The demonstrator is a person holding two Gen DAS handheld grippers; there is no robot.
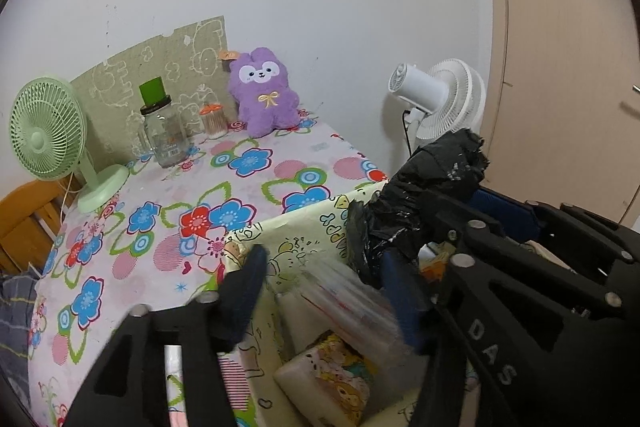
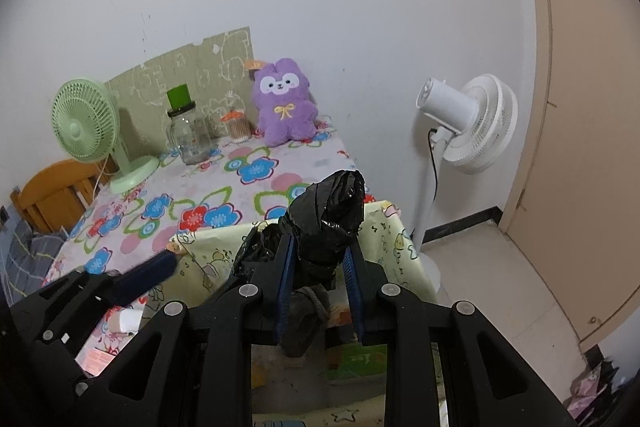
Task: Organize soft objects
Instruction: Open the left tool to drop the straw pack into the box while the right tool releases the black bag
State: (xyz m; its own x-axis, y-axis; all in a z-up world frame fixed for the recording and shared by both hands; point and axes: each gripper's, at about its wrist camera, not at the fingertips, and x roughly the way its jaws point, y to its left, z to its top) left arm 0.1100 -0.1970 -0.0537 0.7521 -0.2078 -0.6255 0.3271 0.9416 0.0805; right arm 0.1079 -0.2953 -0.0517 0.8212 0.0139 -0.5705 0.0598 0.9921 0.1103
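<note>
My right gripper (image 2: 319,259) is shut on a crumpled black plastic bag (image 2: 326,219) and holds it over a pale yellow cartoon-print fabric box (image 2: 394,251). The bag also shows in the left wrist view (image 1: 424,183). My left gripper (image 1: 324,291) is open above the box (image 1: 308,223), its fingers either side of a blurred clear packet (image 1: 352,303). A cartoon-print tissue pack (image 1: 328,383) lies inside the box. A purple plush bunny (image 1: 264,91) sits at the table's back against the wall; it also shows in the right wrist view (image 2: 285,103).
The table has a flowered cloth (image 1: 168,215). On it stand a green desk fan (image 1: 48,131), a glass jar with green lid (image 1: 162,131) and a small swab jar (image 1: 213,121). A white floor fan (image 2: 472,123) stands right of the table. A wooden chair (image 2: 52,199) is left.
</note>
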